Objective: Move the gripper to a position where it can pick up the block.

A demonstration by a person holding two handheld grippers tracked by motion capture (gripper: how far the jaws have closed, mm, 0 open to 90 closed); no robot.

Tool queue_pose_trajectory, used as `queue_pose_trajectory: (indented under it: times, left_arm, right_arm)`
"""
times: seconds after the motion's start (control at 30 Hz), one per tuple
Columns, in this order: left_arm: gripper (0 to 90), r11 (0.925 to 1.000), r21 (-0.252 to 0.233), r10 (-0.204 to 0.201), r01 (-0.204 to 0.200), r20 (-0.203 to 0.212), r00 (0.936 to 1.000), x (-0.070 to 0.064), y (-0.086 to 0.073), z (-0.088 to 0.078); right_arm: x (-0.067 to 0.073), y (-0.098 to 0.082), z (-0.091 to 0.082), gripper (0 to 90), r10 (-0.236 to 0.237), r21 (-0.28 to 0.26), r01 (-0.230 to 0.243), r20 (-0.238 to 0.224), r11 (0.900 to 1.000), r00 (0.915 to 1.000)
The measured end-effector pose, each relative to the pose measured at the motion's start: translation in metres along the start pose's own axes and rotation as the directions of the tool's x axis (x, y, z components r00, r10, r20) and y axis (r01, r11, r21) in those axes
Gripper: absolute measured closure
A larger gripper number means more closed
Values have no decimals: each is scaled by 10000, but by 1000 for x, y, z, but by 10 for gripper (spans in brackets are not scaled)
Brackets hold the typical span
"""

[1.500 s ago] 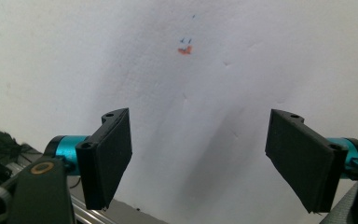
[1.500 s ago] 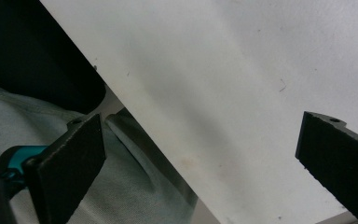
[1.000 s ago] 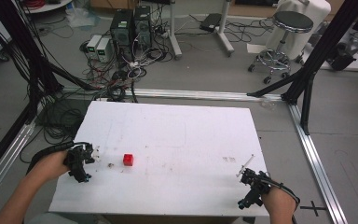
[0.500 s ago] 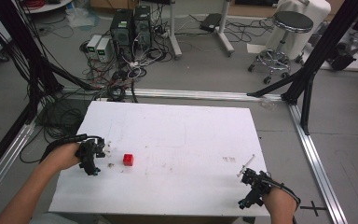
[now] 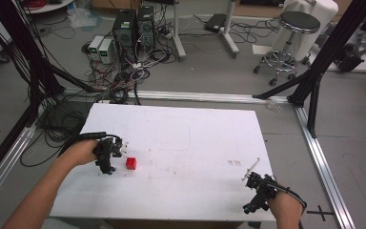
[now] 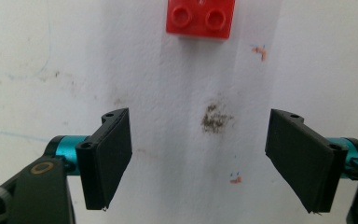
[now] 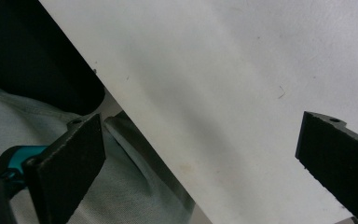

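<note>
Closest to me, at the table's [image 5: 195, 129] near edge, the right gripper [image 5: 256, 191] sits low by the corner, its jaws spread wide with nothing between them, half over the table's lip. Farther in on the left side, the left gripper [image 5: 110, 153] hangs just beside a small red brick [image 5: 131, 163], its jaws wide apart and empty, the brick lying ahead of them, not yet between. The brick rests untouched on the white top, so I'd judge any grasp is yet to come. Beyond, computers [image 5: 132, 26] and a stool [image 5: 291, 36] stand on the floor.
</note>
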State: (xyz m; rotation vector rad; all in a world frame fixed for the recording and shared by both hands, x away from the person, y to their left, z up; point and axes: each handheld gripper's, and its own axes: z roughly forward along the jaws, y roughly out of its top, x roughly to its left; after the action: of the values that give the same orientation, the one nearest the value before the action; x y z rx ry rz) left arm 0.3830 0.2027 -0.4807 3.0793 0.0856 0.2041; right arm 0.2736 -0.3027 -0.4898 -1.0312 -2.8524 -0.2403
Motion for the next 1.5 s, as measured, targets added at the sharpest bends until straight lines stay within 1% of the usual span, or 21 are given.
queue_pose_trajectory:
  times: [0.1, 0.13, 0.23, 0.3, 0.43, 0.57, 0.6, 0.63, 0.77, 0.9, 0.93, 0.97, 1.03, 1.1, 1.13, 1.3, 1.5]
  left_arm:
    - [230, 10000, -38, 88, -87, 98, 9999, 2, 5, 2]
    - [230, 9998, 12, 210, -210, 207, 9996, 4, 9, 3]
    - [230, 9995, -17, 303, -302, 246, 9992, 6, 13, 5]
    - [231, 9989, -41, 472, -471, 304, 9984, 8, 17, 7]
    - [231, 9979, -7, 650, -650, 477, 9967, 9, 26, 11]
    - [231, 9960, -34, 896, -896, 627, 9940, 11, 36, 15]
    - [231, 9943, 7, 1067, -1070, 716, 9917, 12, 40, 17]
    - [230, 9943, 7, 1067, -1070, 716, 9917, 12, 40, 17]
    - [231, 9907, 144, 1337, -1354, 887, 9870, 11, 45, 23]
    - [230, 9901, 183, 1368, -1390, 938, 9862, 11, 48, 28]
    - [231, 9892, 196, 1430, -1456, 977, 9849, 11, 49, 29]
    - [231, 9881, 216, 1496, -1523, 949, 9842, 11, 49, 30]
    - [231, 9888, 226, 1448, -1476, 970, 9847, 11, 50, 31]
    - [231, 9881, 242, 1487, -1516, 944, 9844, 11, 51, 32]
    - [231, 9871, 254, 1547, -1578, 962, 9833, 11, 51, 33]
    - [231, 9886, 259, 1455, -1487, 970, 9846, 11, 52, 34]
    - [231, 9875, 315, 1503, -1544, 1049, 9831, 10, 53, 36]
  right_arm:
    - [0, 0, 0, 9, -53, 7, 53, 34, 10000, 10000]
    - [0, 1, 0, 9, -90, 1, 90, 8, 10000, 10000]
    - [0, 1, 0, 9, -98, -5, 98, 11, 10000, 10000]
    - [0, 1, -1, 9, -84, -29, 84, 17, 10000, 10000]
    - [0, 0, -1, 9, -102, -56, 102, 13, 9999, 9999]
    - [1, 0, 0, 9, -96, -19, 96, -4, 10000, 10000]
    - [1, 1, 0, 9, -109, -12, 109, 2, 9999, 9999]
    - [1, 1, 0, 9, -109, -12, 109, 2, 9999, 9999]
    - [0, 0, 0, 9, -105, -54, 105, 3, 9999, 9999]
    - [1, 0, 0, 9, -98, 6, 98, -4, 10000, 10000]
    - [1, 1, 0, 9, -105, -19, 105, 0, 9999, 9999]
    - [1, 1, 0, 9, -105, -19, 105, 0, 9999, 9999]
    - [1, 1, 0, 9, -107, -6, 107, -24, 9999, 9999]
    - [1, 2, 0, 9, -132, 31, 132, -8, 9999, 9999]
    - [1, 2, 0, 9, -138, 22, 138, -10, 9999, 9999]
    - [1, 2, 0, 9, -142, 19, 142, -15, 9999, 9999]
    - [2, 2, 0, 9, -114, 11, 114, -9, 9999, 9999]
